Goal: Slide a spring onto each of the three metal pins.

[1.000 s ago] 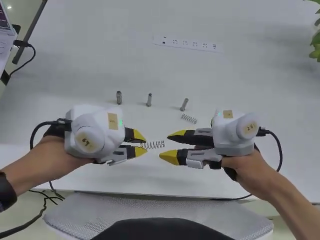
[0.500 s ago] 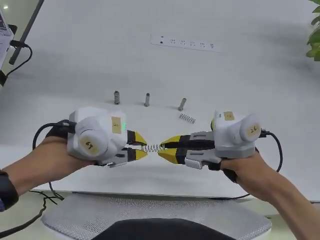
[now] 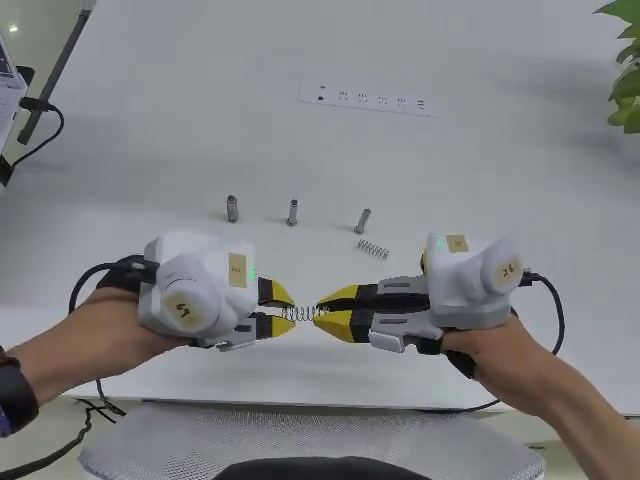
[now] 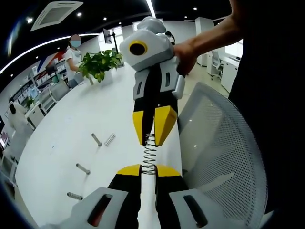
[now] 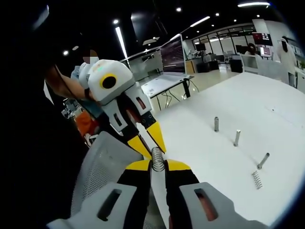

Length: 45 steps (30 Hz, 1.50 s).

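1. At the near edge of the table, the left gripper is pinching one end of the held spring, its yellow tips closing tight on the coils.
2. The right gripper is facing it tip to tip and is clamping the other end of that spring.
3. The held spring is stretching level across the small gap between the two sets of tips, above the table edge. In both gripper views its ends are disappearing between the yellow fingers, so how deep it is sitting in either cannot be told.
4. A hand is wrapping each gripper body; both forearms are running off the bottom of the head view.
5. Farther out, three pins are sitting in a row: left pin, middle pin, right pin.
6. The left pin is looking thicker and ribbed; too small to say whether a spring is on it.
7. The right pin is leaning in the head view; whether it is tilting or lying down cannot be told.
8. The loose spring is lying flat just beside the right pin, on its near side.
9. A power strip is lying well beyond the pins. A plant is getting cut off at the right edge, and a mesh chair at the bottom.
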Tool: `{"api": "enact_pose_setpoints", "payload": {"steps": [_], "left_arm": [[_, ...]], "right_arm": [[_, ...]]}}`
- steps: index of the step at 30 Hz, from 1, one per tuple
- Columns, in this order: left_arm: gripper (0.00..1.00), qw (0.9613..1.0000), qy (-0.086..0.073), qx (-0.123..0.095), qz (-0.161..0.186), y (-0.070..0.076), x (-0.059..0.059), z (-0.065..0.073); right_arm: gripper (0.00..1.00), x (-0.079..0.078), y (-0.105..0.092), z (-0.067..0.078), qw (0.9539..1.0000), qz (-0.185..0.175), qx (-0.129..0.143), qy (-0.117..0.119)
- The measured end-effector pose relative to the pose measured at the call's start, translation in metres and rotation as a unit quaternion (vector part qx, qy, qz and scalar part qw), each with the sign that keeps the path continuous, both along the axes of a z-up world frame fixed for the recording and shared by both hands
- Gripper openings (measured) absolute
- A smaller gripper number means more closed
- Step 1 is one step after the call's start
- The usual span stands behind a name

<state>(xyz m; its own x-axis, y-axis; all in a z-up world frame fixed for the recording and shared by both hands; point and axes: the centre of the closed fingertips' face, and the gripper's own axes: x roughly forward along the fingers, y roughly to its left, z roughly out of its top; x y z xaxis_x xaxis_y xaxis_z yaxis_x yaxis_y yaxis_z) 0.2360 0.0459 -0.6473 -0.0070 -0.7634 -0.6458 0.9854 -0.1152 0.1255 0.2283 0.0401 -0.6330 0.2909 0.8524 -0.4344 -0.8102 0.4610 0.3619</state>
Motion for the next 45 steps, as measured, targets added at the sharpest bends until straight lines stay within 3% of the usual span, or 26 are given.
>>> {"api": "enact_pose_setpoints", "payload": {"steps": [12, 23, 45], "left_arm": [[0.02, 0.9998, 0.012, -0.010, 0.009, -0.008, 0.001, -0.003], [0.02, 0.9991, 0.020, -0.030, 0.022, -0.024, 0.005, 0.000], [0.02, 0.9975, 0.033, -0.051, 0.036, -0.036, 0.008, 0.001]], "right_arm": [[0.09, 0.004, -0.003, 0.005, 1.0000, -0.003, -0.005, 0.003], [0.09, 0.013, -0.005, 0.018, 0.9999, -0.002, -0.012, -0.007], [0.10, 0.017, -0.009, 0.020, 0.9992, 0.004, -0.037, -0.014]]}}
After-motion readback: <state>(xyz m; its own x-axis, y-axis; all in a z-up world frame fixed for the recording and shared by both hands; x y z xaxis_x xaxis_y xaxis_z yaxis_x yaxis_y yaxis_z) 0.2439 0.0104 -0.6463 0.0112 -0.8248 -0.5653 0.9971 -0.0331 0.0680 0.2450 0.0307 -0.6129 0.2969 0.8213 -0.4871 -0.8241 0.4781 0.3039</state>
